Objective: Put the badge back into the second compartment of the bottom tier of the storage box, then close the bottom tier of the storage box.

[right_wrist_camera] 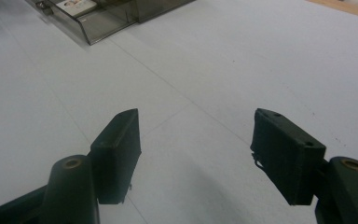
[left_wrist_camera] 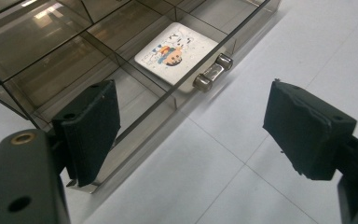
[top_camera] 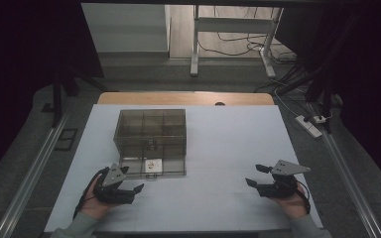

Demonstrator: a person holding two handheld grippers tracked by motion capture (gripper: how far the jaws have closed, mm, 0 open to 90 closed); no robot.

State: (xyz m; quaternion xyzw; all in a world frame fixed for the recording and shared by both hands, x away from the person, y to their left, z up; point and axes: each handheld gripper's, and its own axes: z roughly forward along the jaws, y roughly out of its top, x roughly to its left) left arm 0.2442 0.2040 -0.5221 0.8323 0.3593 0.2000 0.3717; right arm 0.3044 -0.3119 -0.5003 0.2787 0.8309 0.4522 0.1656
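Above, in the high view, a smoky clear plastic box (top_camera: 150,130) is sitting on the pale blue table (top_camera: 218,148), left of the middle, with its drawer (top_camera: 151,167) standing pulled out toward the person. A small picture card (top_camera: 153,163) is lying in that drawer. The left gripper (top_camera: 131,184) is resting just in front of the drawer's near left corner, its jaws standing apart and holding nothing. The right gripper (top_camera: 256,175) is sitting well apart on the right side of the table, pointing left toward the box, also with a gap between its jaws and nothing in them.

Next, in the left gripper view, the two black jaws are spreading wide over the bare table, empty. One jaw is hanging just beside the drawer's front wall (left_wrist_camera: 168,107); whether it is touching I cannot tell. The card (left_wrist_camera: 177,51) is lying flat in a middle compartment, right behind the small metal handle (left_wrist_camera: 213,71) on the drawer front.

Lastly, in the right gripper view, the jaws are standing apart over plain table (right_wrist_camera: 242,60), gripping nothing. The open drawer (right_wrist_camera: 95,21) with the card (right_wrist_camera: 77,5) is showing far off at the top left.
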